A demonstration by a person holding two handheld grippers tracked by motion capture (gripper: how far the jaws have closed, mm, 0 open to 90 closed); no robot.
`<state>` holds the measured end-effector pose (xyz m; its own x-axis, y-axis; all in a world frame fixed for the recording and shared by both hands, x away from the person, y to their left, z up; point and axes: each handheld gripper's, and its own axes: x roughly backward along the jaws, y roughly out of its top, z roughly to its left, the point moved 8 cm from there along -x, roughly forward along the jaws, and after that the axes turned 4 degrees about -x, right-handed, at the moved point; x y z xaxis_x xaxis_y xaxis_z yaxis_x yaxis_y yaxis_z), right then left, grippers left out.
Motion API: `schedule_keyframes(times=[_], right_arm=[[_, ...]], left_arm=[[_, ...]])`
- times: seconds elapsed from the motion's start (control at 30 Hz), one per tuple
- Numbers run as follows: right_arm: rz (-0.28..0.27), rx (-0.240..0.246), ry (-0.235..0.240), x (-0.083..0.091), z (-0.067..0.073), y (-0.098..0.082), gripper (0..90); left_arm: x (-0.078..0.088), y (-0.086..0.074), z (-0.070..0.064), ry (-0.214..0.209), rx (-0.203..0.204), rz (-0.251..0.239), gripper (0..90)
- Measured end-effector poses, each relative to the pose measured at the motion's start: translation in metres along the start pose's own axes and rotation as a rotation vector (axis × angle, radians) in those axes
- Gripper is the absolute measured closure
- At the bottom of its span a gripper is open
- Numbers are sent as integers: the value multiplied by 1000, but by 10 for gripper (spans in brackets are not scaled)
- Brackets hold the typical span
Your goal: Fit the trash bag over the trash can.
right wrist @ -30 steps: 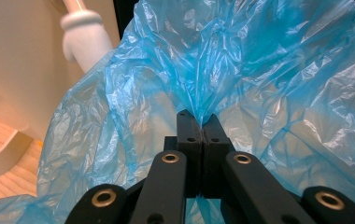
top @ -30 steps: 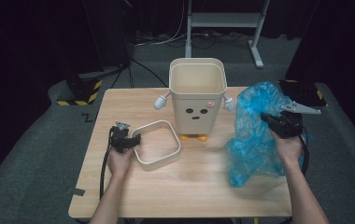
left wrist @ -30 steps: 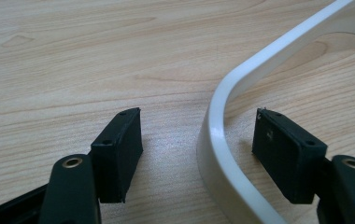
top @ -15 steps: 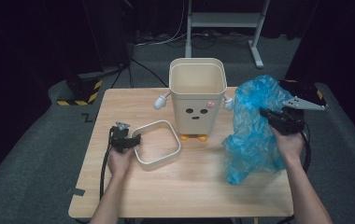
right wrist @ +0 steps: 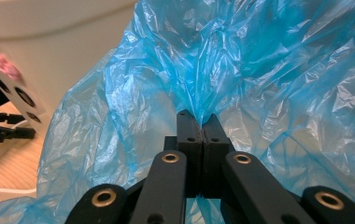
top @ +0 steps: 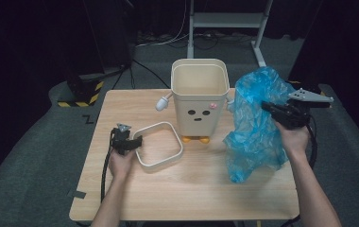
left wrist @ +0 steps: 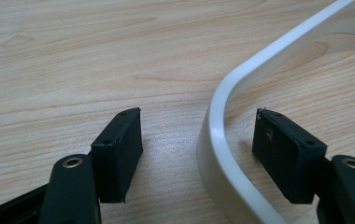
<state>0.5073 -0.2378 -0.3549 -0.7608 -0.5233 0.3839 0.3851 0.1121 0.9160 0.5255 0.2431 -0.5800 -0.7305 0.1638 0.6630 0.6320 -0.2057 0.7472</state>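
Observation:
A crumpled blue plastic bag hangs over the table's right side, its lower end near the wood. My right gripper is shut on a pinch of the bag near its top, seen at the right gripper. A cream bin with a drawn face stands at the table's back middle, also at upper left as the bin. A white square ring lies flat in front of it. My left gripper rests at its left edge, open, its jaws either side of the ring's rim without touching; left gripper.
The wooden table has bare surface along its front. A metal stand and cables sit on the floor behind. A black-and-yellow striped block lies off the table's back left corner.
My right gripper has risen a little with the blue bag, drawing the bag upward. The left gripper and the ring have stayed where they were.

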Motion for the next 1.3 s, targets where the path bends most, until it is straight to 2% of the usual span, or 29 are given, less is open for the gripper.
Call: schedule_keyframes(times=[0.1, 0.33, 0.5, 0.7, 1.3], right_arm=[[5, 23, -1, 1, 3, 5, 891], [-1, 24, 12, 2, 5, 13, 891], [-23, 22, 41, 4, 10, 24, 891], [-42, 43, 59, 4, 16, 39, 891], [-55, 90, 121, 4, 43, 79, 891]], left_arm=[[0, 0, 0, 0, 0, 0, 334], [0, 0, 0, 3, -5, 1, 334], [0, 0, 0, 3, -5, 1, 334], [0, 0, 0, 3, -5, 1, 333], [1, 0, -2, 2, -6, 1, 329]])
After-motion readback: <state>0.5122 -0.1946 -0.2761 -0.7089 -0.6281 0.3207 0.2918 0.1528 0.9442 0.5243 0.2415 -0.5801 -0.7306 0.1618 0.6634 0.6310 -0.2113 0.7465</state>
